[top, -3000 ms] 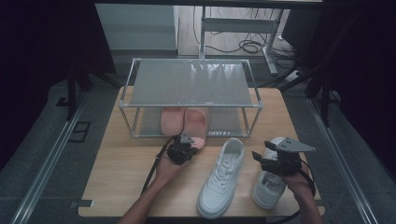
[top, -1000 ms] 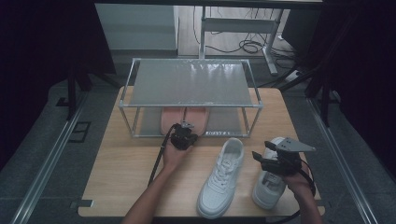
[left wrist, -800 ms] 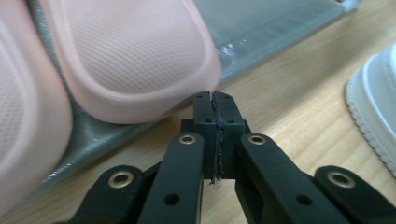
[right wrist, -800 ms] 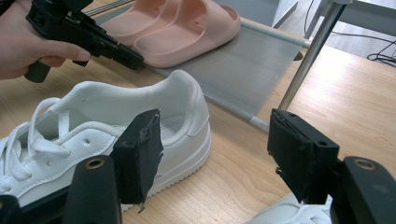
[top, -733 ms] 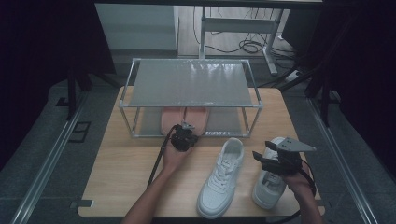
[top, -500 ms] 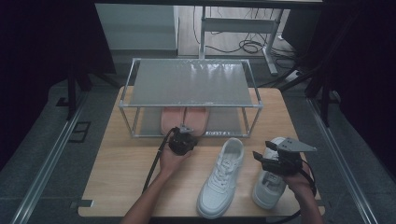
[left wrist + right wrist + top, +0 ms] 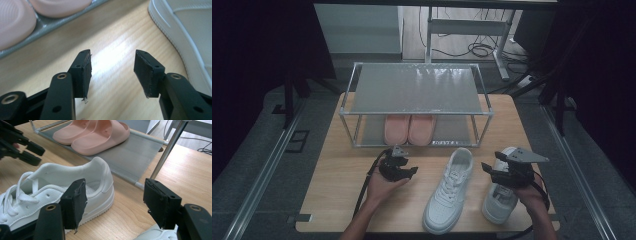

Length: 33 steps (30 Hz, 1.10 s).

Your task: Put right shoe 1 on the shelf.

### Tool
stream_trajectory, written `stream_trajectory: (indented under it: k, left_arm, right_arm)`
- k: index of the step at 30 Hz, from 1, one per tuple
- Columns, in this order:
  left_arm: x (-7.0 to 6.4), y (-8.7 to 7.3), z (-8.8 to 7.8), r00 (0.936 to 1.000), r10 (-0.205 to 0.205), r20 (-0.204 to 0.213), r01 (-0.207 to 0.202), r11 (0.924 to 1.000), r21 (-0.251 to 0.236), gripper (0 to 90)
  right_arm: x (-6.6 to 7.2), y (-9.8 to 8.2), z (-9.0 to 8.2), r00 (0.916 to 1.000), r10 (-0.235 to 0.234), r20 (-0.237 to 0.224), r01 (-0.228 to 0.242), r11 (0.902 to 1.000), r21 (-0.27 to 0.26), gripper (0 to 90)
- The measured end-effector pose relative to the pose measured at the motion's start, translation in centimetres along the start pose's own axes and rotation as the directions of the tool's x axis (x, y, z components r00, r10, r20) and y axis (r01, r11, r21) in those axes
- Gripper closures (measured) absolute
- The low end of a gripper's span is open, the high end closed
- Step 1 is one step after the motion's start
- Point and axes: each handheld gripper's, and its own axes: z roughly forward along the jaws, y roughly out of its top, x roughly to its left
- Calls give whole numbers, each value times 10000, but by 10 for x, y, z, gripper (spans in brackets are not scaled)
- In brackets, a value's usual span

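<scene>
On the wooden table, a two-tier metal shoe rack stands at twelve o'clock. A pair of pink foam slippers sits side by side on its lower shelf. At six o'clock of the rack lies a white lace-up sneaker, heel toward the rack. A second white sneaker lies at its three o'clock, near the table's edge.

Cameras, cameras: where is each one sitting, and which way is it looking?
High view: above the table, looking forward and down on the shoe rack; both forearms, left gripper and right gripper show.
Left gripper view: on that gripper, facing the tabletop; its open jaws show.
Right gripper view: on that gripper, facing the white sneaker; its open jaws show.
All three share the pink slippers.
</scene>
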Motion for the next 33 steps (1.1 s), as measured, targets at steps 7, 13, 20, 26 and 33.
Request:
stream_trajectory:
  k: [7,13,20,26,33]
  left_arm:
    - [2,-15,-18,9992,120,-389,-121,9999,-35,445]
    - [8,-27,-36,9980,-39,-637,20,9996,-289,416]
    - [16,-41,-53,9970,-163,-763,135,9992,-368,411]
    - [24,-45,-61,9952,-396,-894,353,9981,-496,409]
    - [23,-46,-67,9946,-345,-979,290,9979,-575,403]
  right_arm:
    - [2,0,1,10000,-21,-40,21,10000,4,352]
    - [3,-1,3,10000,-56,-75,57,10000,53,350]
    - [3,-1,4,9999,-108,-114,109,9999,92,349]
    - [4,0,4,9996,-213,-175,214,9998,56,348]
    - [6,1,5,9992,-279,-292,274,9995,-178,346]
